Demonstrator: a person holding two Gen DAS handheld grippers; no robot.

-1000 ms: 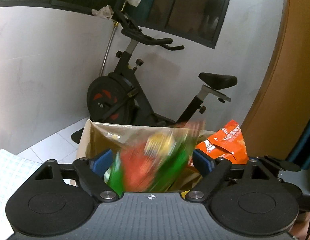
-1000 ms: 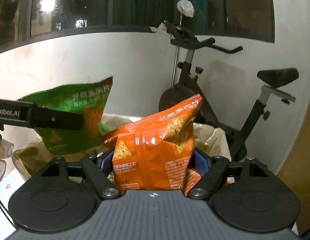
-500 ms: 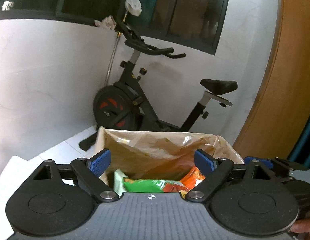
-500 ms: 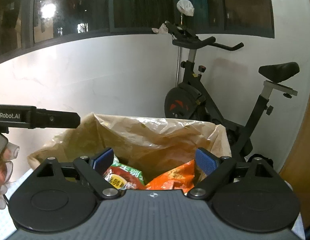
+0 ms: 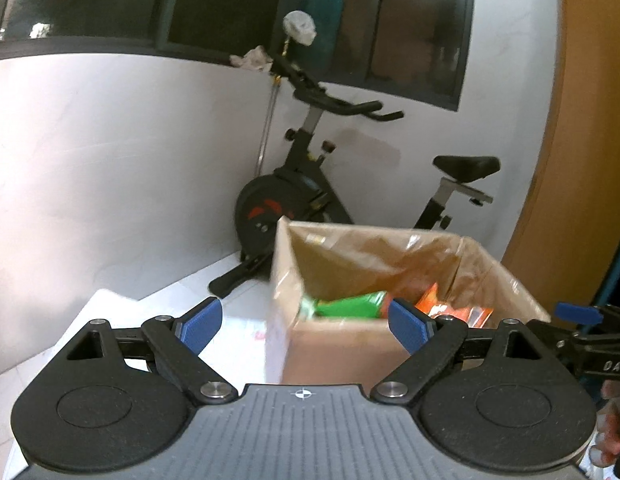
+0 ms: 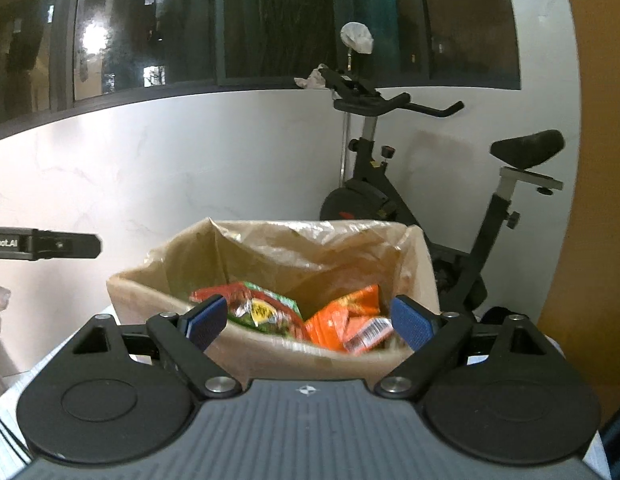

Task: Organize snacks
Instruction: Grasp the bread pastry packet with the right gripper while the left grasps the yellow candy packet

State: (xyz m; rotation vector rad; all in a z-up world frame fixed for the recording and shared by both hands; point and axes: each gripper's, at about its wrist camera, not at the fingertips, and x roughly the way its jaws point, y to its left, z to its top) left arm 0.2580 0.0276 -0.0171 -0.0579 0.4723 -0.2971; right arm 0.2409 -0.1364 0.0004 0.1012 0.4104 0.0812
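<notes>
Two snack bags are lying in the lined box.

The green bag (image 6: 266, 312) and the orange bag (image 6: 346, 322) are sitting side by side down in the cardboard box (image 6: 158, 292), which is standing on the white table (image 5: 110, 320). The left tongs (image 5: 306, 322) and the right tongs (image 6: 310, 320) are both standing wide with nothing between them. To do this well, the person is probably needing to lift both tongs clear of the thin plastic liner (image 6: 310, 248) and not snag it.

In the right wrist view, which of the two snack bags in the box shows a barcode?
The orange bag, lying on the right inside the box. The green and red bag to its left shows a yellow label, no barcode.
</notes>
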